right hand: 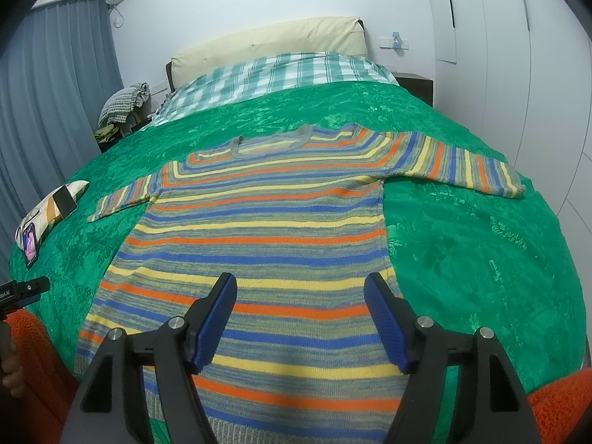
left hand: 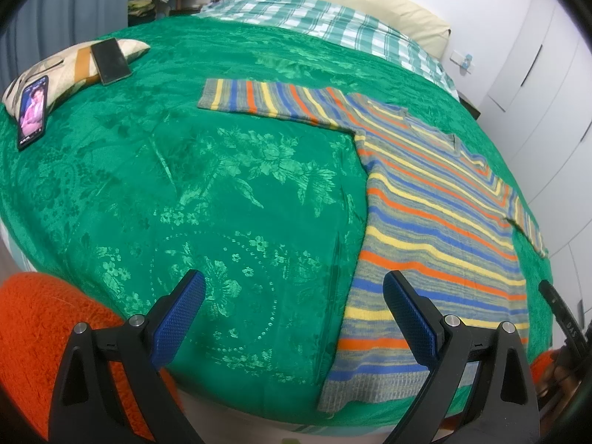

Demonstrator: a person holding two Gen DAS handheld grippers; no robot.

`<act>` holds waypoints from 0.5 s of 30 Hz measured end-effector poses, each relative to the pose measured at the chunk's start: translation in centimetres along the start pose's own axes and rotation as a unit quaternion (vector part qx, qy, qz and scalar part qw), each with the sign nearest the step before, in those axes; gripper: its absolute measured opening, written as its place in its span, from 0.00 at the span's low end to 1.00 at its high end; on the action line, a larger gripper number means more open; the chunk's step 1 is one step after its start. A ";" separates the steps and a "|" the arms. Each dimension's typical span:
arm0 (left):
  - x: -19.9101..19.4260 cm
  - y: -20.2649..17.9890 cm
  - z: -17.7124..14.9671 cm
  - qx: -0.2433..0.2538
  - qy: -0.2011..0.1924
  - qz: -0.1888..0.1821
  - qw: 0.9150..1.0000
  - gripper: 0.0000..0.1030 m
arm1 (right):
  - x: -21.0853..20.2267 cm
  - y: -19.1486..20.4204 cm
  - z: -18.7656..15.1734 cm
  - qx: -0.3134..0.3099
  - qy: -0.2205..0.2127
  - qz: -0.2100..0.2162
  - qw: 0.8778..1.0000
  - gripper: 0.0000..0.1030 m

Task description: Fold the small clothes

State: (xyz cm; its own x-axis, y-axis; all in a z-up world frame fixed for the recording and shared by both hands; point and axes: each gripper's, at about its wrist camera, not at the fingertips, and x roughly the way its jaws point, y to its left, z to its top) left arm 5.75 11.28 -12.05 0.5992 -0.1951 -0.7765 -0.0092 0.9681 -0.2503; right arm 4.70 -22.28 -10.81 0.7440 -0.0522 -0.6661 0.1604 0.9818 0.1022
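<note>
A small striped knit sweater [right hand: 259, 229] in orange, blue, yellow and grey lies flat on the green bedspread [right hand: 481, 244], both sleeves spread out to the sides, hem toward me. It also shows in the left wrist view [left hand: 436, 229], right of centre. My left gripper [left hand: 294, 288] is open and empty, above the bedspread just left of the sweater's lower left side. My right gripper [right hand: 300, 288] is open and empty, above the lower middle of the sweater. The left gripper's tip shows at the left edge of the right wrist view [right hand: 26, 288].
A small patterned pillow [left hand: 70, 63] with two phones [left hand: 111, 60] on it lies at the bed's far left. A green plaid sheet [right hand: 266, 74] and cream headboard [right hand: 266, 42] are at the far end. Orange fabric [left hand: 37, 333] is at the near edge. White wardrobes [right hand: 499, 55] stand to the right.
</note>
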 end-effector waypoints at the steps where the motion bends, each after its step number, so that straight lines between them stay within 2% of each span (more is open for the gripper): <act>1: 0.0 0.0 0.0 0.000 0.000 0.000 1.000 0.95 | 0.0 0.0 0.0 0.000 -0.001 -0.001 1.000 0.69; 15: 0.0 0.0 0.0 0.000 0.001 0.000 1.000 0.95 | -0.1 0.0 -0.1 0.004 -0.004 -0.004 1.000 0.69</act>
State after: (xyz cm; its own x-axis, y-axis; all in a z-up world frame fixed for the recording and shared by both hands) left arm 5.76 11.28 -12.07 0.5976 -0.1952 -0.7777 -0.0097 0.9681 -0.2504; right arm 4.59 -22.23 -10.82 0.7474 -0.0605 -0.6617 0.1715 0.9797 0.1041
